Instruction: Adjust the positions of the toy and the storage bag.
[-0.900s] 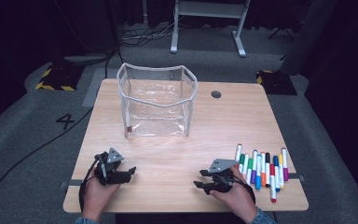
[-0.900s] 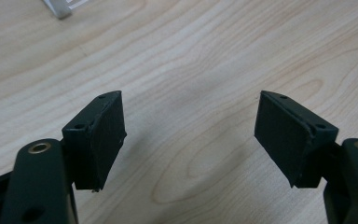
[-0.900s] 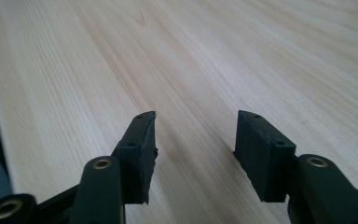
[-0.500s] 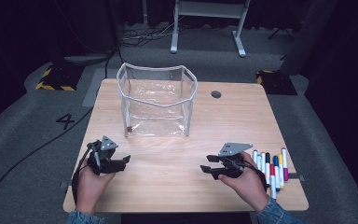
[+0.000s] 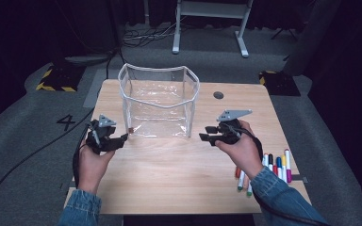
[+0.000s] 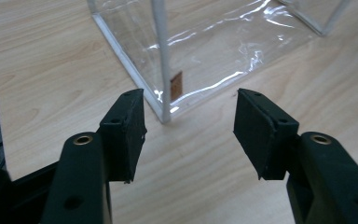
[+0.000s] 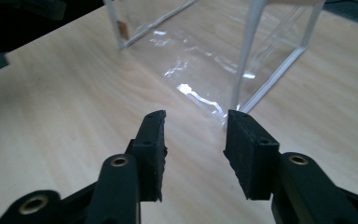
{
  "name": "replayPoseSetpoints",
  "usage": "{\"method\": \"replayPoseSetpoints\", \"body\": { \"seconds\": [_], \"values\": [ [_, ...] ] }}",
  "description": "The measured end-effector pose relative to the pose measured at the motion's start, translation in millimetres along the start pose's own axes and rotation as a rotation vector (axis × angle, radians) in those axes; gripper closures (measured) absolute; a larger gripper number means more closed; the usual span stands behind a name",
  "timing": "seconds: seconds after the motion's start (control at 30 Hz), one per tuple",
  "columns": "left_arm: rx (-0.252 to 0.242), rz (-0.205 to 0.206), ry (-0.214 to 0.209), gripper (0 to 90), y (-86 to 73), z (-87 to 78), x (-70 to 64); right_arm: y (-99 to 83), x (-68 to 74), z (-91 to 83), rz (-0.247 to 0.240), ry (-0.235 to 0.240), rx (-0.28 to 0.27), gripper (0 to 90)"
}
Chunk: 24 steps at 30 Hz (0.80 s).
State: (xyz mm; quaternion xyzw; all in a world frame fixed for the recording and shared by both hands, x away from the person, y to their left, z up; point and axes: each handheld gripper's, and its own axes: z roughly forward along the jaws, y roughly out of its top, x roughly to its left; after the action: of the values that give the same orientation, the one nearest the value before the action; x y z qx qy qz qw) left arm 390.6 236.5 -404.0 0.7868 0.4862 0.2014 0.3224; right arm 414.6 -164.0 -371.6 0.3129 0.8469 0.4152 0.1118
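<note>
A person seated at a wooden counter [image 5: 169, 174] holds a black two-jaw gripper in each hand, both aimed at a clear plastic pouch [image 5: 158, 101] that stands upright and open-topped at the middle of the far half of the counter. The left gripper [image 5: 122, 140] hovers just off the pouch's near left corner, its jaws spread apart with nothing between them; in the left gripper view that white-edged corner seam [image 6: 164, 60] rises straight ahead, in line with the gap between the jaws, and a small brown tab [image 6: 175, 85] shows through the plastic just beside it. The right gripper [image 5: 206, 133] sits just beside the pouch's near right corner, its jaws likewise parted and holding nothing (the gap looks narrower than on the left); in the right gripper view the near right corner post [image 7: 247, 56] stands ahead of the right jaw, and the pouch's clear floor glints under the light. A cluster of coloured markers [image 5: 275, 167] lies on the counter near its right edge, partly covered by the person's right wrist and denim sleeve [image 5: 283, 197], well apart from the pouch. A grey three-cornered plate [image 5: 234, 114] tops the right gripper.
</note>
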Motion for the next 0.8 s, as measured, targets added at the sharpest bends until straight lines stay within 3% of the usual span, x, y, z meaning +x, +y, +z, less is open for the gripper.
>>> {"method": "replayPoseSetpoints", "body": {
  "seconds": [0.07,0.17,0.3,0.4,0.43,0.5,0.63,0.8],
  "values": [
    [-0.013,-0.009,0.008,48.2,6.0,5.8,4.6,9.0,-5.2,8.8,-0.011,-0.002,-0.009,60.1],
    [-0.009,-0.029,-0.015,51.6,16.3,16.2,12.6,19.0,-10.0,23.4,-0.018,-0.001,0.011,61.5],
    [0.000,0.000,-0.023,57.6,30.2,31.9,14.5,30.8,-13.4,43.7,-0.065,-0.032,0.031,61.8],
    [0.014,0.020,-0.029,72.1,35.6,37.7,13.4,35.6,-18.1,52.0,-0.069,-0.051,0.036,65.7],
    [0.020,0.046,-0.025,77.4,38.3,40.1,11.1,39.2,-19.9,56.6,-0.086,-0.058,0.049,75.8],
    [0.022,0.045,-0.025,84.4,38.5,40.2,10.3,40.5,-20.9,59.9,-0.112,-0.080,0.041,80.8],
    [0.016,0.021,-0.055,86.3,35.7,38.4,13.6,42.5,-21.0,59.7,-0.082,-0.105,0.035,76.9],
    [0.019,0.021,-0.052,86.8,34.6,36.9,12.8,44.9,-19.3,57.0,-0.041,-0.137,0.034,69.7]
  ]
}}
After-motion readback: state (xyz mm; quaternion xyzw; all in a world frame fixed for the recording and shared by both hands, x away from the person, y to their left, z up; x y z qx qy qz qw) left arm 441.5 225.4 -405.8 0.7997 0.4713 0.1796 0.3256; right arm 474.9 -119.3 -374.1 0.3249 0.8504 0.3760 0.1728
